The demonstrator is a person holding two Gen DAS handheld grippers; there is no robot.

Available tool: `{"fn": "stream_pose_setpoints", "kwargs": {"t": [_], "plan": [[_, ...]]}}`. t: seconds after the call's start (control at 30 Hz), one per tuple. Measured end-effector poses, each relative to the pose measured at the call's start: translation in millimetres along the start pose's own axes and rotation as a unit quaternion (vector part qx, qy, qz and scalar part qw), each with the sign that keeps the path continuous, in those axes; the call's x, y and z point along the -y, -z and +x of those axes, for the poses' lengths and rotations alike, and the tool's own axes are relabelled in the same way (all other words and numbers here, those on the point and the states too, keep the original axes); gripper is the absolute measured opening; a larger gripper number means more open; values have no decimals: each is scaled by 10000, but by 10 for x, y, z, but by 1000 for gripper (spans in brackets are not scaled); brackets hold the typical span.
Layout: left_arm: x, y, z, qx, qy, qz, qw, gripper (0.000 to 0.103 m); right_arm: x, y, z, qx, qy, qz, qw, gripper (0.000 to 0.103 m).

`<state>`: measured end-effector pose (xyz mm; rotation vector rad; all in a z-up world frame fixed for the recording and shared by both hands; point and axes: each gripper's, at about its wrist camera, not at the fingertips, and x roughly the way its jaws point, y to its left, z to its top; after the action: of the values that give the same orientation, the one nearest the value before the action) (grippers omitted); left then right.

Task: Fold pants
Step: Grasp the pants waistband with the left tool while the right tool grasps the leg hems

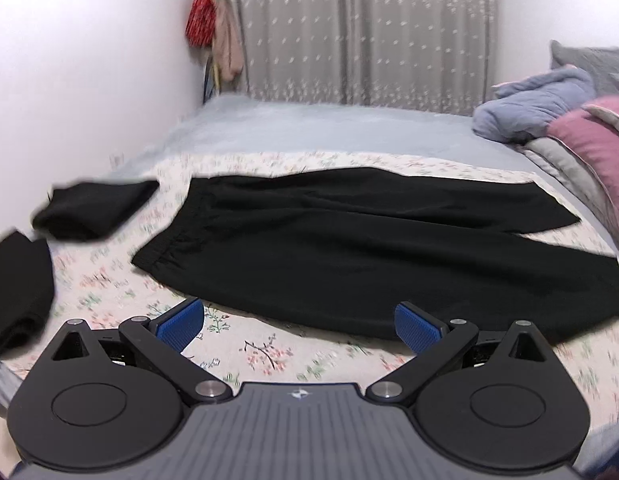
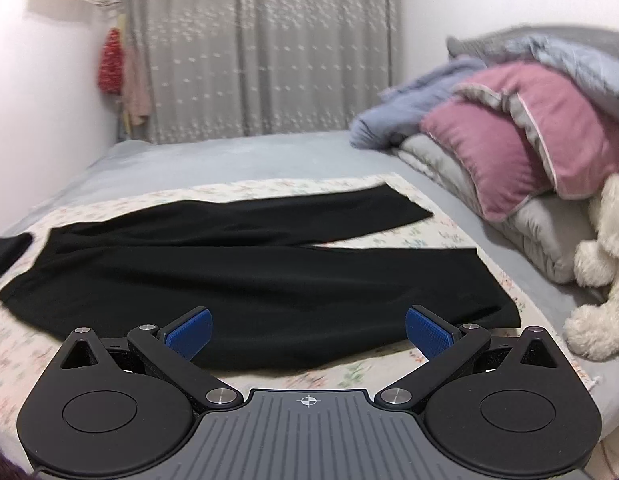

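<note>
Black pants (image 1: 349, 248) lie flat on a floral cloth on the bed, waistband to the left, the two legs spreading to the right. They also show in the right wrist view (image 2: 249, 280). My left gripper (image 1: 299, 326) is open and empty, just short of the near edge of the pants by the waist half. My right gripper (image 2: 308, 330) is open and empty, above the near leg's edge.
Two folded black garments (image 1: 93, 210) (image 1: 17, 292) lie left of the pants. Pink and grey pillows (image 2: 521, 136) and a blue blanket (image 1: 537, 106) are piled at the right. A white plush toy (image 2: 601, 268) lies at the right edge. A curtain (image 1: 357, 32) hangs behind the bed.
</note>
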<state>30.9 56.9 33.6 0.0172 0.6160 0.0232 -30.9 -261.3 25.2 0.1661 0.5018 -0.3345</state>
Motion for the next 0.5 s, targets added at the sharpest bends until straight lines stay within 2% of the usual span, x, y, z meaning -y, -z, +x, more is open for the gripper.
{"fn": "stream_pose_setpoints", "kwargs": {"t": [0.13,0.27,0.37,0.43,0.5], "plan": [[-535,-232,555,-265,-127,-873,9957,93,387,-145,541,-495,10,433,9978,103],[-1125,-349,1026,-563,-383,-1802,9813,93,887,-239,909,-780,332,1164,9896,103],[-1532,-326,1350,-867,-386,-2637,9599,93,1278,-234,1124,-1012,630,1877,9750,103],[-1801,-251,1574,-1122,-227,-3259,9385,91,1521,-145,1215,-1080,838,2305,9634,103],[-1985,-144,1741,-1357,-225,-3721,9179,85,1774,10,1257,-1173,1162,2695,9487,102]]}}
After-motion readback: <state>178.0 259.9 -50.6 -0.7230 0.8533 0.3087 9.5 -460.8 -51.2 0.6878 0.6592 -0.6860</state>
